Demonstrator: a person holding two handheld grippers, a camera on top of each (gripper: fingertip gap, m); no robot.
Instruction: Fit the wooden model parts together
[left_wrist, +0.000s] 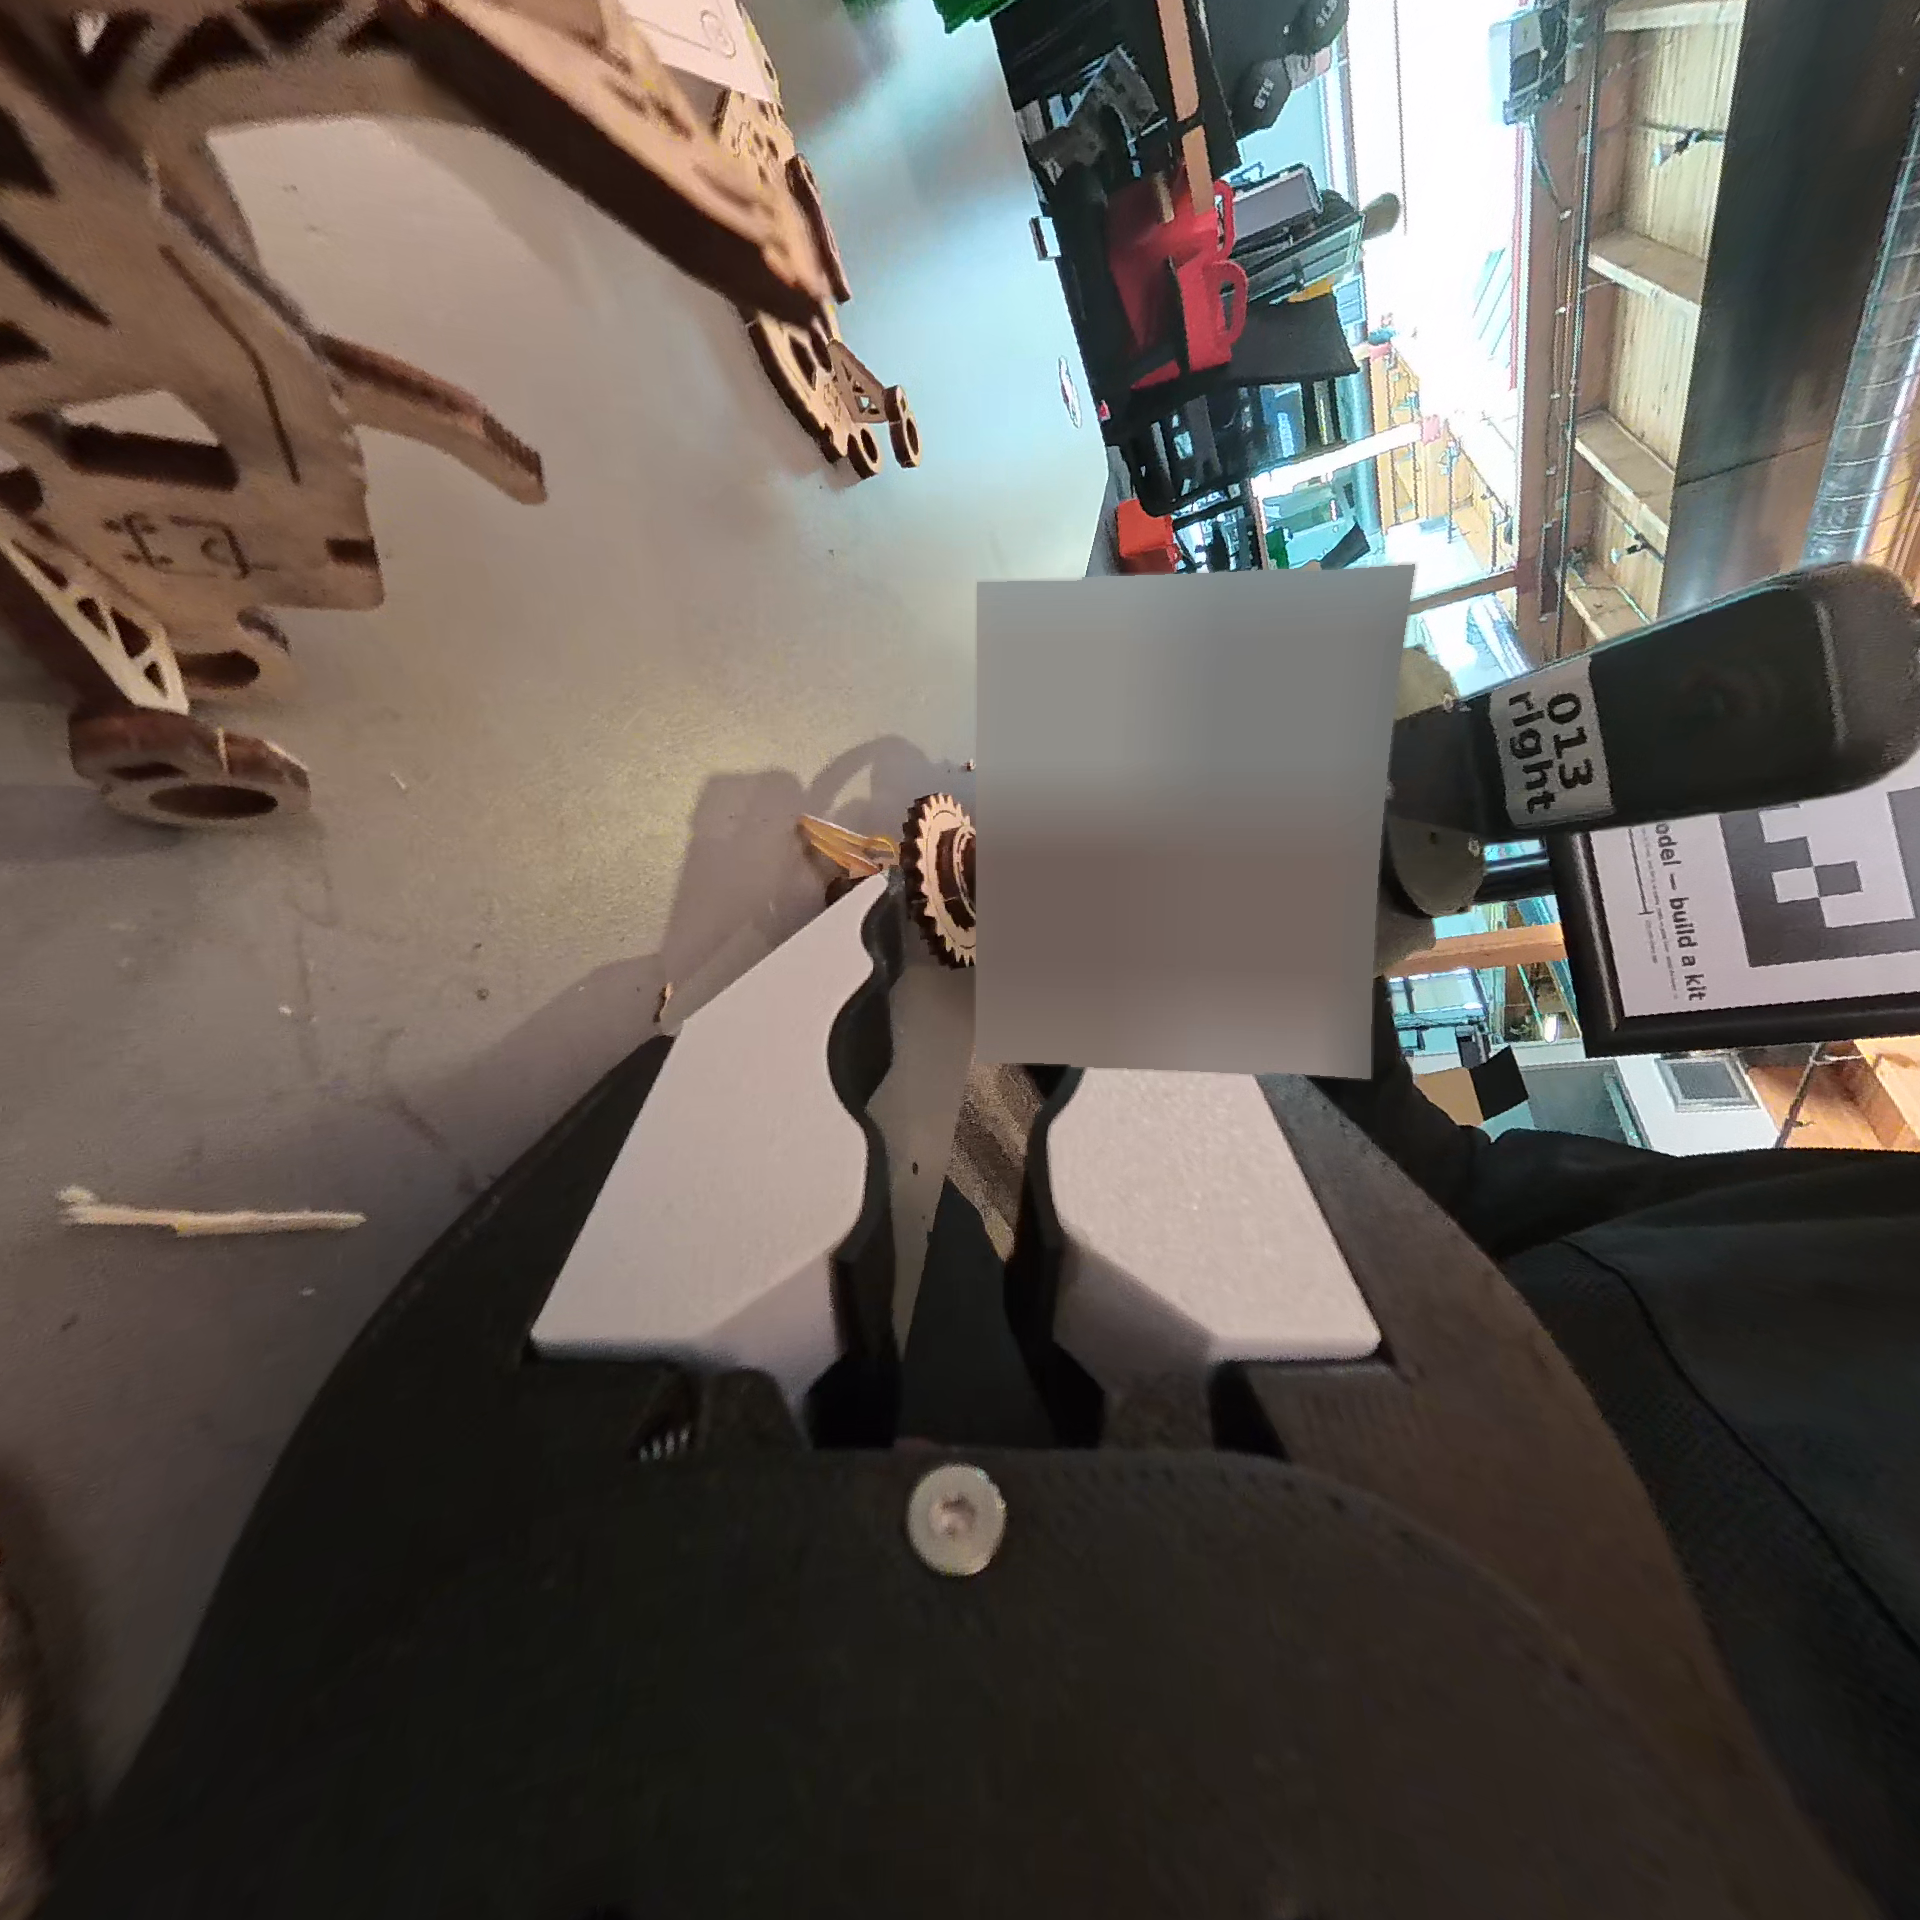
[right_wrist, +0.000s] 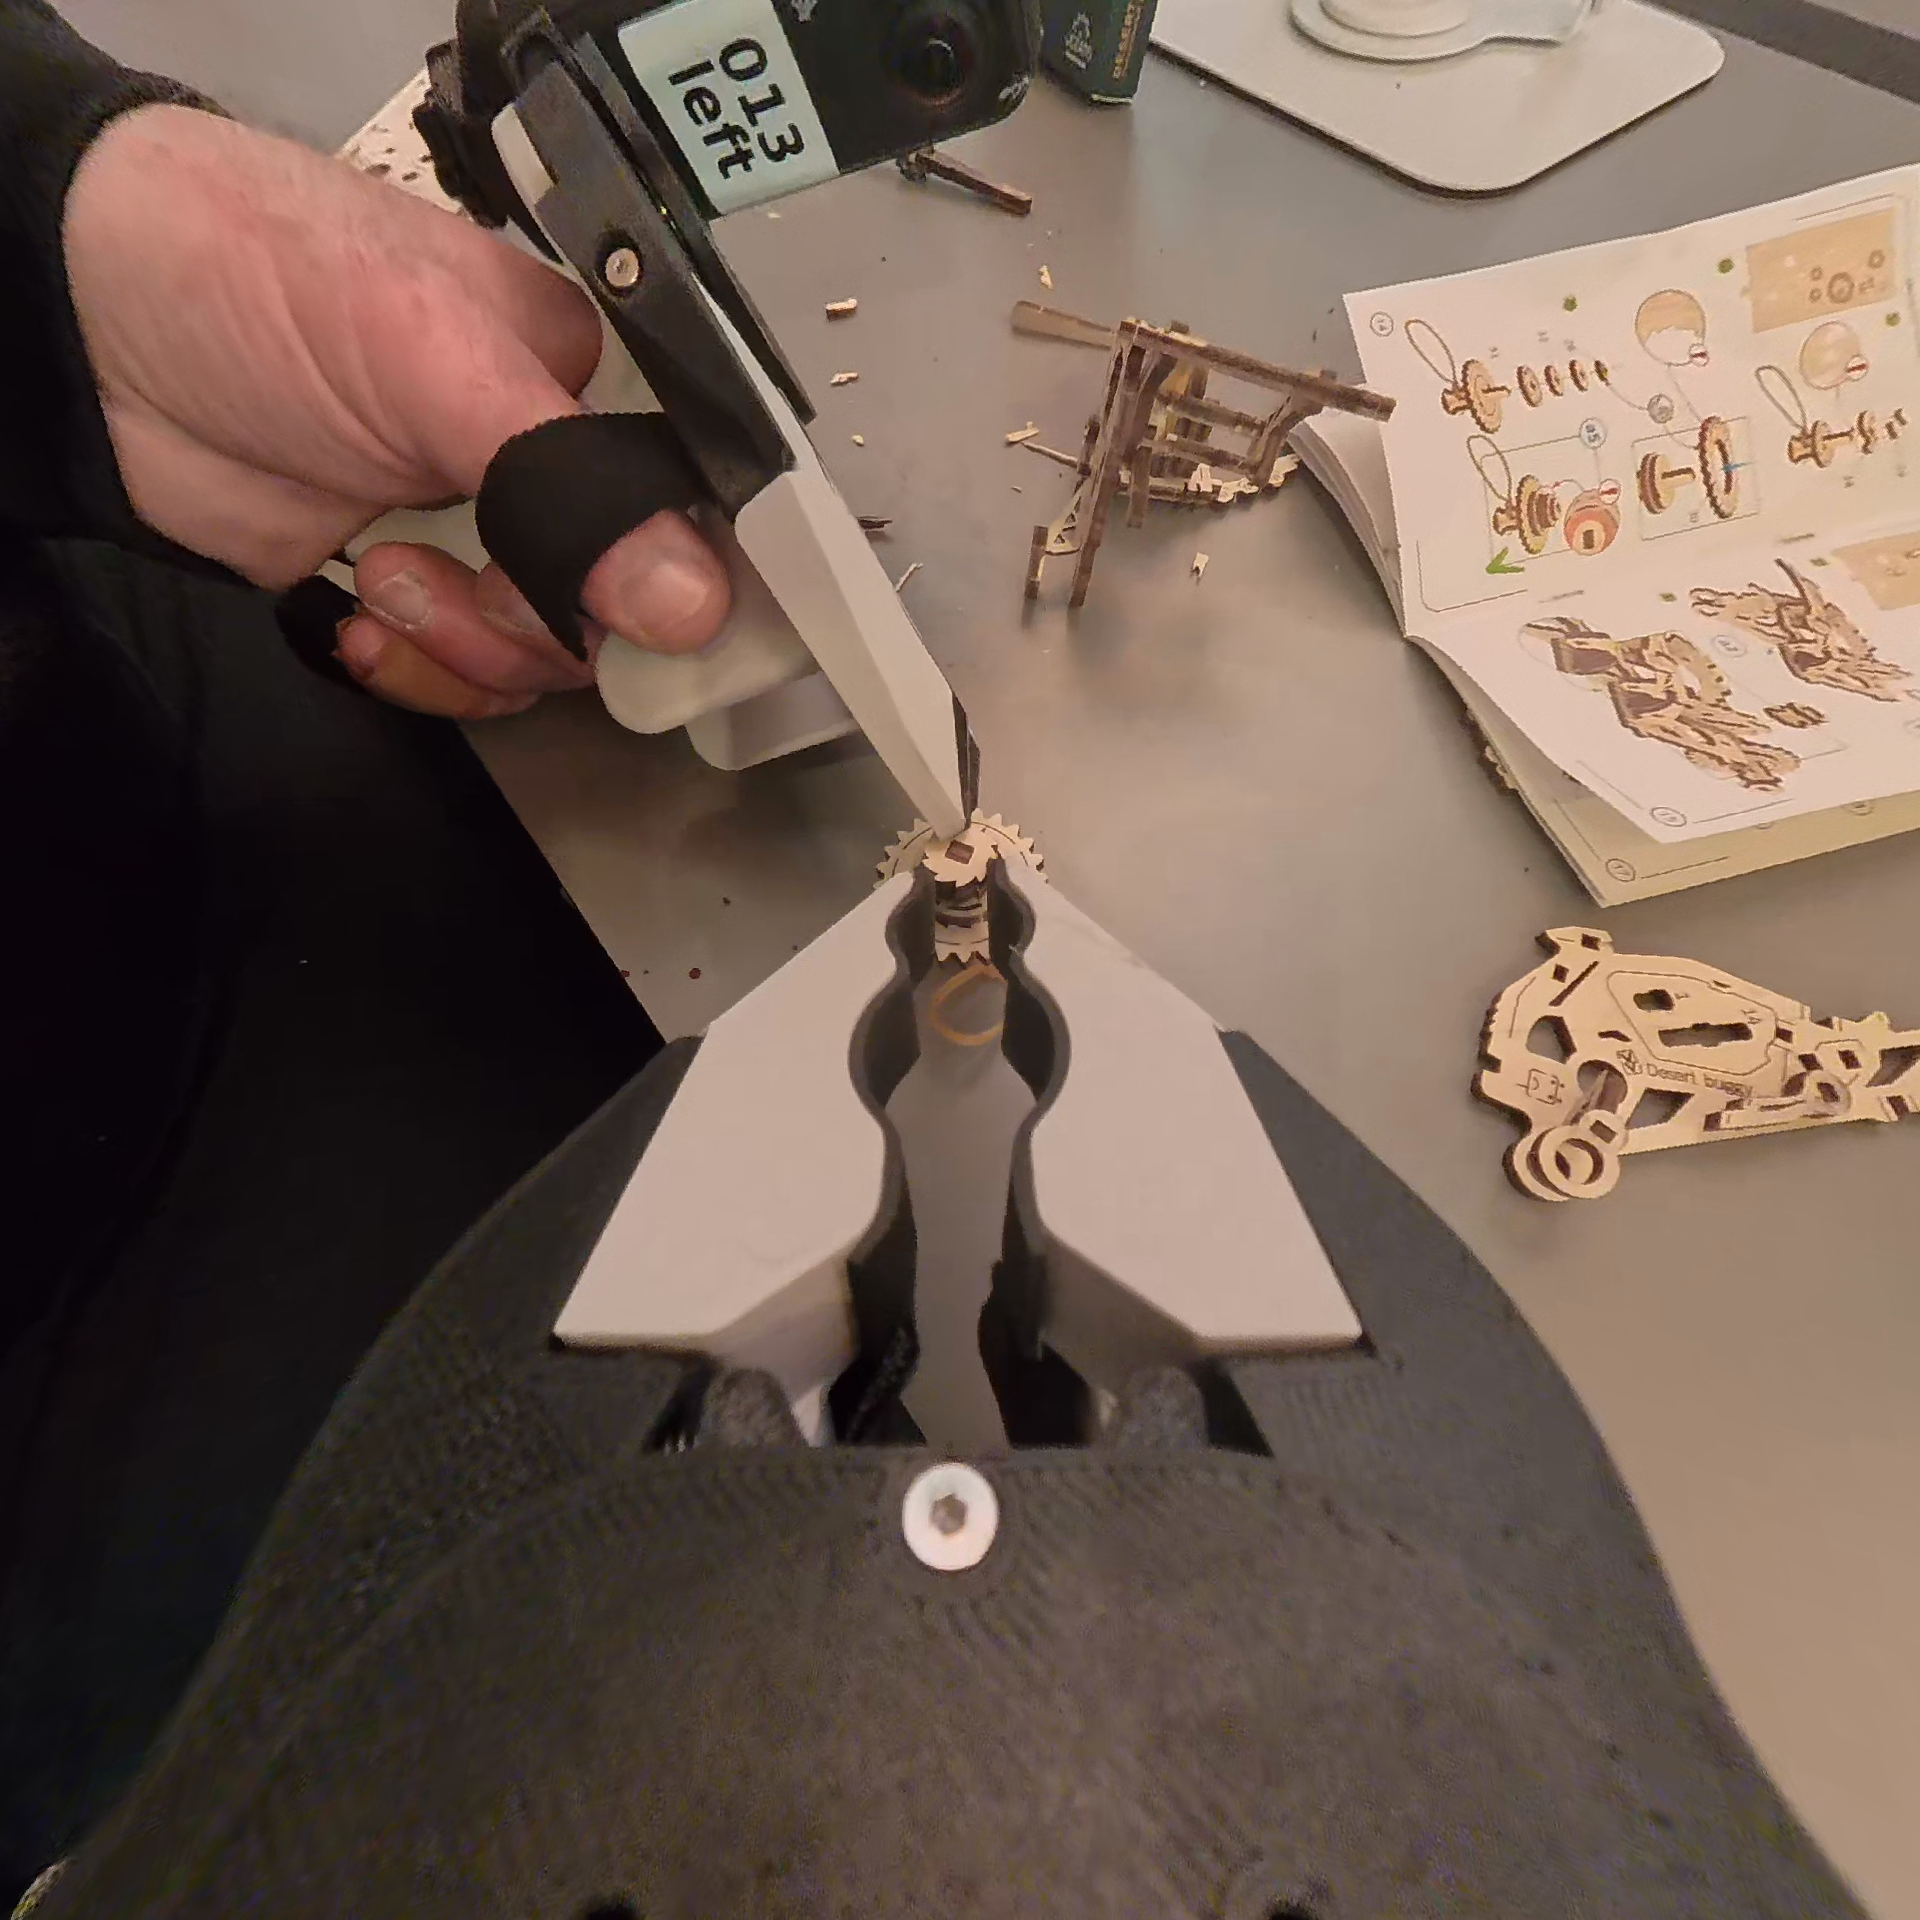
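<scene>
A small wooden gear-and-axle assembly (right_wrist: 961, 883) with a yellow rubber band (right_wrist: 966, 1003) hanging from it is held just above the grey table. My right gripper (right_wrist: 961, 894) is shut on its axle, between the toothed discs. My left gripper (right_wrist: 961, 821) comes down from the upper left and its tips pinch the far end of the same assembly. In the left wrist view the gear (left_wrist: 940, 878) sits at my left gripper's (left_wrist: 920, 914) tips, with the rubber band (left_wrist: 847, 847) beside it. A blur patch hides one finger and the right gripper's tips.
A half-built wooden frame (right_wrist: 1174, 447) stands behind the gear. A flat wooden side panel (right_wrist: 1683, 1060) lies to the right, below an open instruction booklet (right_wrist: 1662, 499). Wood chips are scattered about. A hand (right_wrist: 312, 364) holds the left gripper. The table edge (right_wrist: 582, 883) runs on the left. My left and right fingertips are right by each other.
</scene>
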